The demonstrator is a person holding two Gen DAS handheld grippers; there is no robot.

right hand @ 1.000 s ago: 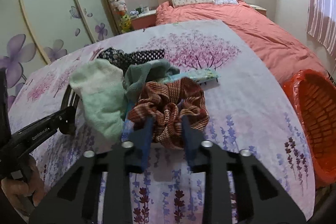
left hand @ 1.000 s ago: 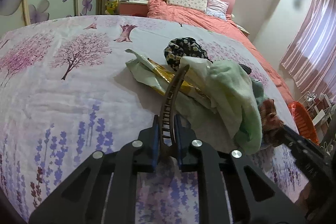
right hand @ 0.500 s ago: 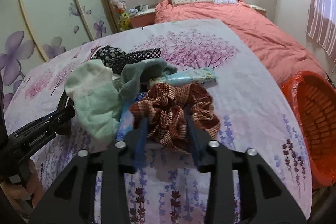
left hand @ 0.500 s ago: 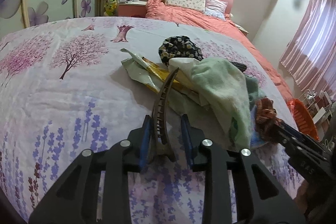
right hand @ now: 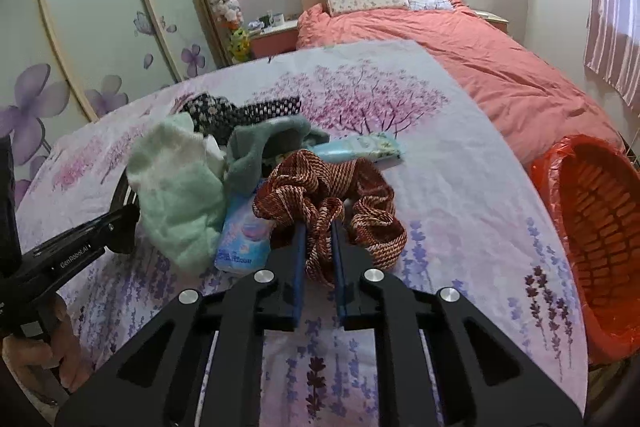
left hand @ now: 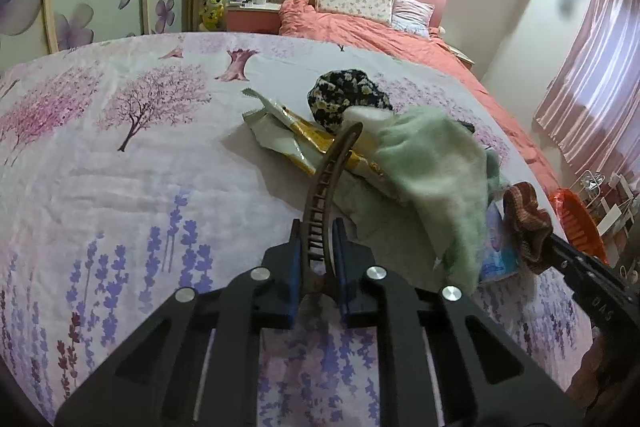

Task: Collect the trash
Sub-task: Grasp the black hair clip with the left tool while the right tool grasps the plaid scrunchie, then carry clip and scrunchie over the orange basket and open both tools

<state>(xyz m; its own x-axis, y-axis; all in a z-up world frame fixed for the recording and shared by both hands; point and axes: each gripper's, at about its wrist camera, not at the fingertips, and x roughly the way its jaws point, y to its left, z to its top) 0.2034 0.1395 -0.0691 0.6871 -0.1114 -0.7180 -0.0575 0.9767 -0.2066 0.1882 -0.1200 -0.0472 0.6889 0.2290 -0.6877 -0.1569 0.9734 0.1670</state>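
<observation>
My left gripper (left hand: 317, 227) is shut on a brown curved hair clip (left hand: 325, 187), which arcs up over the pile. My right gripper (right hand: 317, 223) is shut on a red-brown striped scrunchie (right hand: 332, 191), also visible in the left wrist view (left hand: 526, 223). The pile on the floral sheet holds a pale green fuzzy sock (right hand: 176, 195), a grey-green sock (right hand: 256, 147), a blue tissue pack (right hand: 240, 231), a light blue wrapper (right hand: 360, 147), a gold and white wrapper (left hand: 288, 135) and a black floral cloth (left hand: 344, 99).
An orange-red basket (right hand: 592, 227) with a red liner stands at the bed's right edge. A coral duvet (right hand: 460, 59) and pillows lie at the far end. Wardrobe doors with purple flowers (right hand: 80, 27) stand at the left. The left gripper shows in the right wrist view (right hand: 120, 227).
Both grippers' jaws have closed tighter, the left on the hair clip, the right on the scrunchie. The scrunchie sits a little higher above the sheet.
</observation>
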